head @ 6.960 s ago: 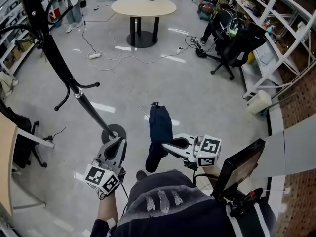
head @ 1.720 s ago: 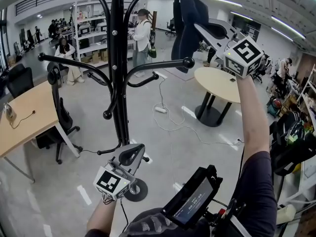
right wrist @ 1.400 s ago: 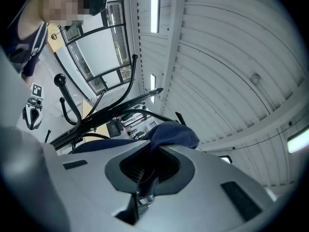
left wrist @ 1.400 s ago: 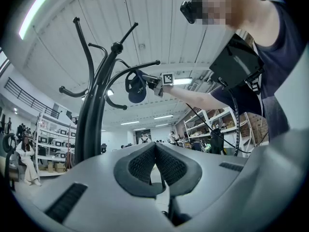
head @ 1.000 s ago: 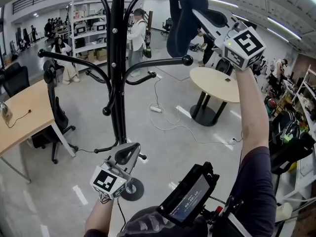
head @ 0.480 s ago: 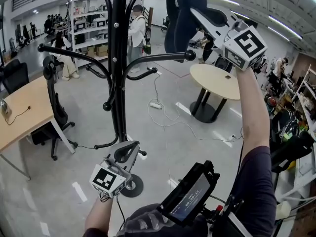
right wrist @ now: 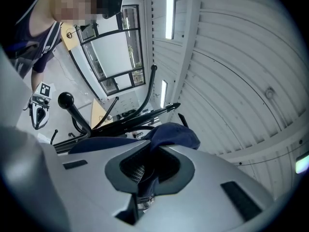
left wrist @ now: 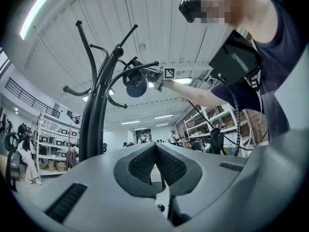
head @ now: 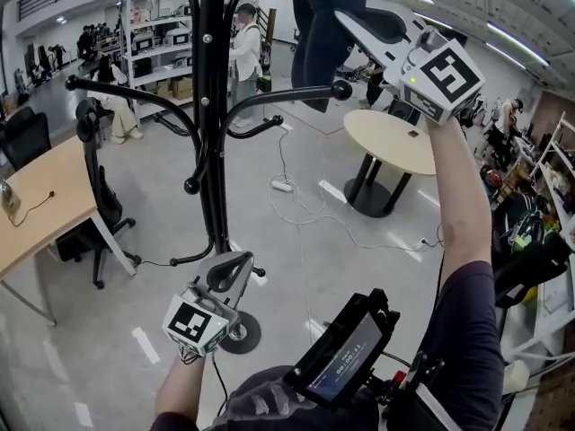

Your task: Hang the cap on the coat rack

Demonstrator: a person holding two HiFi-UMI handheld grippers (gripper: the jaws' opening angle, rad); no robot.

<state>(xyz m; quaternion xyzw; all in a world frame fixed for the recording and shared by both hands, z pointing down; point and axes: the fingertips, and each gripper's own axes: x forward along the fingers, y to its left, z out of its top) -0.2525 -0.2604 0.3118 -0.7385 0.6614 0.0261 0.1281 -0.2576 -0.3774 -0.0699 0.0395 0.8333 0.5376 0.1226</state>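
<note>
The right gripper [head: 349,23] is being held high, its jaws clamped on a dark navy fabric cap [head: 316,34] hanging just above a ball-tipped hook arm [head: 340,89] of the tall black metal coat rack [head: 211,106]. The left gripper [head: 235,269] is being held low beside the pole, closed and empty. The cap's hollow is best lowered over the ball before being released.
</note>
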